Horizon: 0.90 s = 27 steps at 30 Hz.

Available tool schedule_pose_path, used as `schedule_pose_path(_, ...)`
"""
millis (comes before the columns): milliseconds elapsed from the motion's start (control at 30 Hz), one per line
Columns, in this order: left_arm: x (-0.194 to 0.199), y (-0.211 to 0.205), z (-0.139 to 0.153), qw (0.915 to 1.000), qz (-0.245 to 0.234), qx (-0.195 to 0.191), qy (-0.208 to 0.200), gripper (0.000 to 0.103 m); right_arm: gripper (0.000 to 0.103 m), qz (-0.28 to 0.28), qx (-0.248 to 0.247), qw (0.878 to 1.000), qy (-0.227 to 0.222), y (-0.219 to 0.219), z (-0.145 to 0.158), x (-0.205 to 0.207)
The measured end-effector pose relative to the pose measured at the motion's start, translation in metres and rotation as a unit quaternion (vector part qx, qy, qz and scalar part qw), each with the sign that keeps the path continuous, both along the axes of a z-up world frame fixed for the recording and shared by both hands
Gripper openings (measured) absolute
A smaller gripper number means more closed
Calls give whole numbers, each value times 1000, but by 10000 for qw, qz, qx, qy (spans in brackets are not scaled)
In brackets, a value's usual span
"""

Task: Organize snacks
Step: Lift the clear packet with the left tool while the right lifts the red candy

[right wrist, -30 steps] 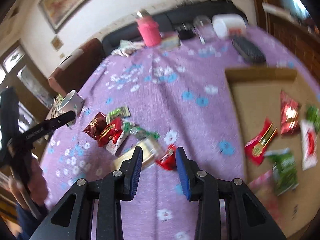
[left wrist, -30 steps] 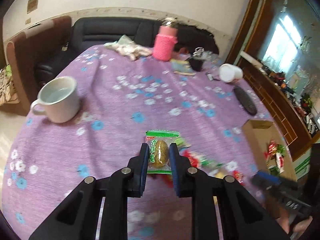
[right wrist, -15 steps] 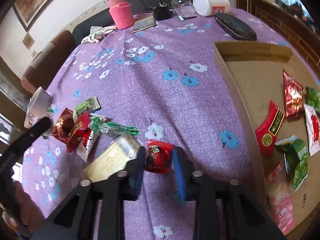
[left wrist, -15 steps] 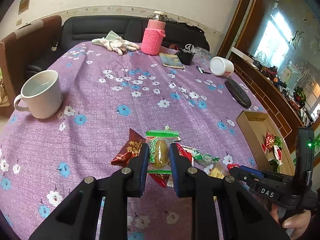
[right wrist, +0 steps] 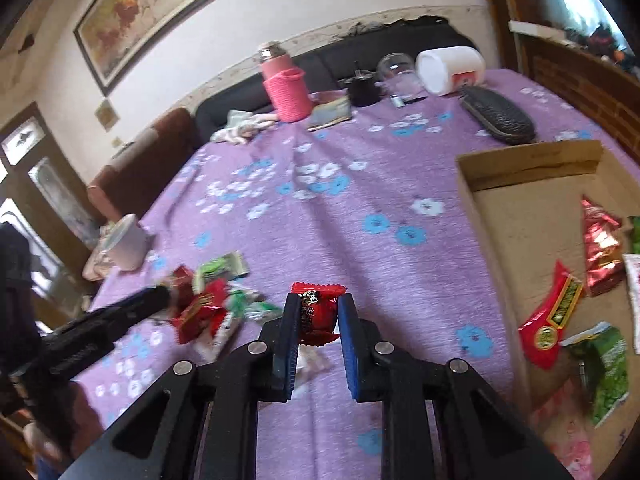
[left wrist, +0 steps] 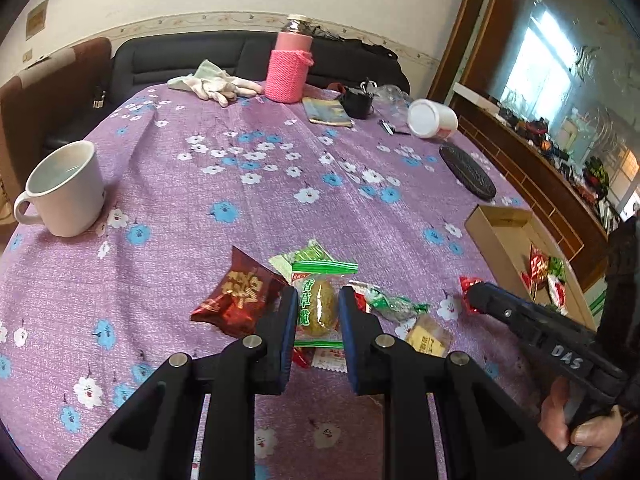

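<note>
- Round table under a purple cloth with blue and white flowers [left wrist: 248, 184]: bears everything; the other places below are given relative to the cardboard box.
- Shallow open brown cardboard box [right wrist: 516, 216]: sits at the table's right edge, well apart from the loose pile. Several red and green packets already lie flat inside, so I judge it the collection point.
- White ceramic mug [left wrist: 64, 190]: stands upright at the table edge far from the box, clear of the working area.
- Pile of loose snack packets [left wrist: 240, 300]: lies on the cloth well left of the box; still to be sorted.
- Right gripper [right wrist: 318, 316]: its jaws have just been closing and now clamp a small red wrapped candy [right wrist: 316, 312] by its sides, nearer the box than the pile is. Side grip leaves the wrapper ends free, probably for a clean drop.
- Left gripper [left wrist: 318, 312]: jaws closed on a clear green-trimmed packet holding a brown oval snack [left wrist: 318, 304], above the pile, far from the box.
- Judgement: both packets are held and ready for carrying; neither is yet in the box.
</note>
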<state>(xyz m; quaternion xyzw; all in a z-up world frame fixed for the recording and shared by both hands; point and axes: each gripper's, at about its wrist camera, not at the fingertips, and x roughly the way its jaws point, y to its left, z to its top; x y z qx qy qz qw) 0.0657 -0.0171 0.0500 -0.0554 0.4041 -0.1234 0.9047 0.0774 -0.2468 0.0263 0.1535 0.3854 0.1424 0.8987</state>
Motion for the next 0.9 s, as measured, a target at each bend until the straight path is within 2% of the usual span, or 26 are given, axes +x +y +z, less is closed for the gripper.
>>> schedule_pose_path(200, -3, -13, -2, 9997, -199, 154, -29, 20, 20, 107, -9, 9998, -144, 4, 6, -3)
schedule_pose_path(433, -7, -19, 0, 9993, -335, 161, -83, 20, 20, 131, -80, 9997, -179, 7, 5, -4)
schedule_pose_path(900, -8, -22, 3, 9986, -517, 14, -69, 20, 20, 164, -132, 9997, -144, 11, 1, 0)
